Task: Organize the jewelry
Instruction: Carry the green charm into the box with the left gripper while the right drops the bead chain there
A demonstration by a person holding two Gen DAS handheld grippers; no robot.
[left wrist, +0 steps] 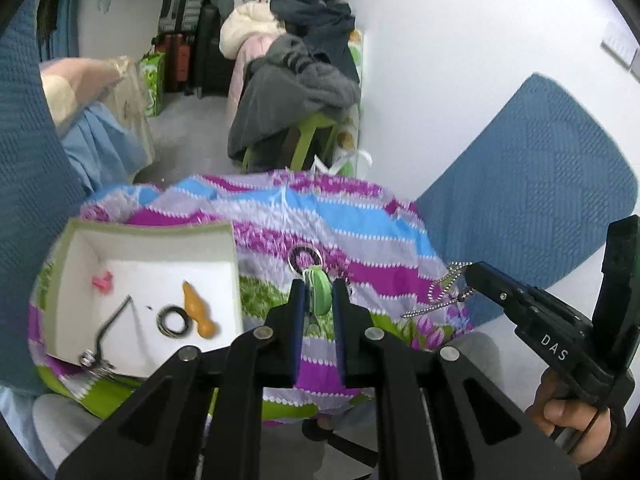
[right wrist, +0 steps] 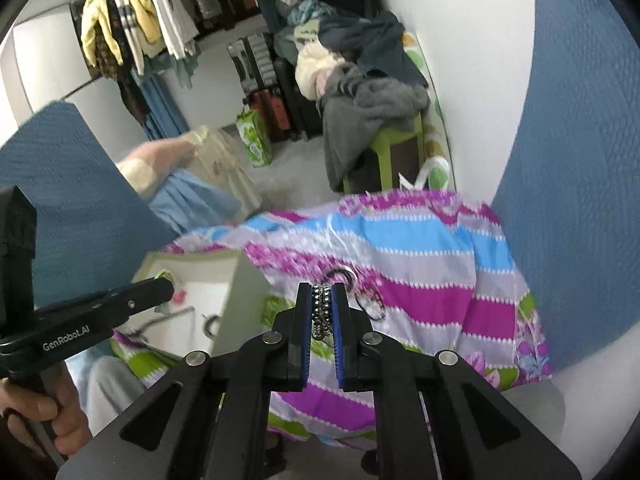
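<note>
"DAS" marks the right gripper (left wrist: 468, 280); "GenRobot.AI" marks the left gripper (right wrist: 170, 284).

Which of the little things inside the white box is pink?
The small pink piece near the far left corner of the white box. The others differ: an orange peg-shaped piece, a dark ring and a dark metal rod.

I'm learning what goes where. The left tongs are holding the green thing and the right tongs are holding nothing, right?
Not quite. The left tongs do hold the green thing, but the right tongs are not empty: they are shut on a silver bead chain, as the right wrist view shows.
</note>
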